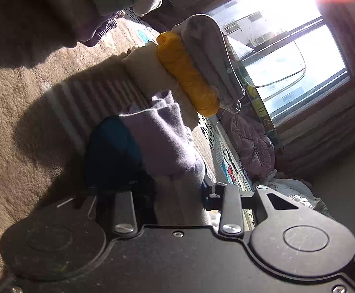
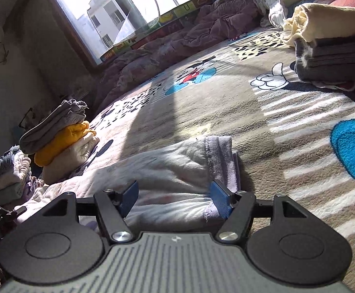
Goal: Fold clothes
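A pale lavender and white garment [image 2: 172,168] lies flat on the cartoon-print blanket [image 2: 226,102]. My right gripper [image 2: 175,197] is open, its blue pads [image 2: 220,199] standing either side of the garment's near edge. In the left wrist view, my left gripper [image 1: 153,151] is shut on a bunched fold of the same lavender garment [image 1: 162,134]. One blue finger [image 1: 114,146] shows and the other is hidden behind the cloth.
A folded stack of grey, yellow and cream clothes [image 2: 62,141] [image 1: 187,73] stands on the blanket [image 1: 18,97]. Another stack of dark grey and cream items [image 2: 336,48] sits at the far right. A crumpled purple quilt [image 2: 201,29] lies under the window [image 2: 128,7].
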